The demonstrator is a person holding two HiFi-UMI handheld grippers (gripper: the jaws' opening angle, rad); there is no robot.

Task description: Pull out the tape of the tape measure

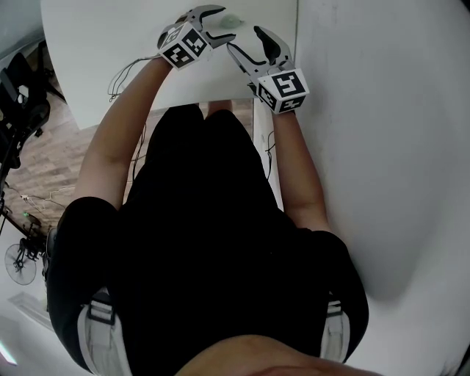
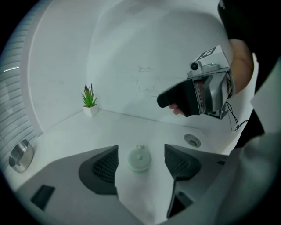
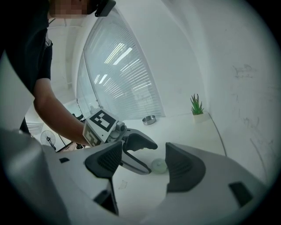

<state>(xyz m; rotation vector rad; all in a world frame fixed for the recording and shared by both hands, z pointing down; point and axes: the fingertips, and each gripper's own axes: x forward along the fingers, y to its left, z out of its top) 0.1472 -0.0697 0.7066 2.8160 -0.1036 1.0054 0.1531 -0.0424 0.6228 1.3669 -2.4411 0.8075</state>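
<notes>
Holds left tool (image 1: 226, 22) and right tool (image 1: 243, 37), jaws spread, both empty. Frames pale round tape measure (image 2: 139, 159) untouched between left jaws, on white table (image 1: 110, 44), eleven o'clock from right tool.

Left claw (image 1: 217, 24), right claw (image 1: 246, 42): jaws apart

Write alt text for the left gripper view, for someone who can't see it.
A small round tape measure lies on a white table, seen between the open fingers of the left gripper, which do not touch it. The right gripper hangs at upper right, and a potted plant stands by the wall behind.
</notes>
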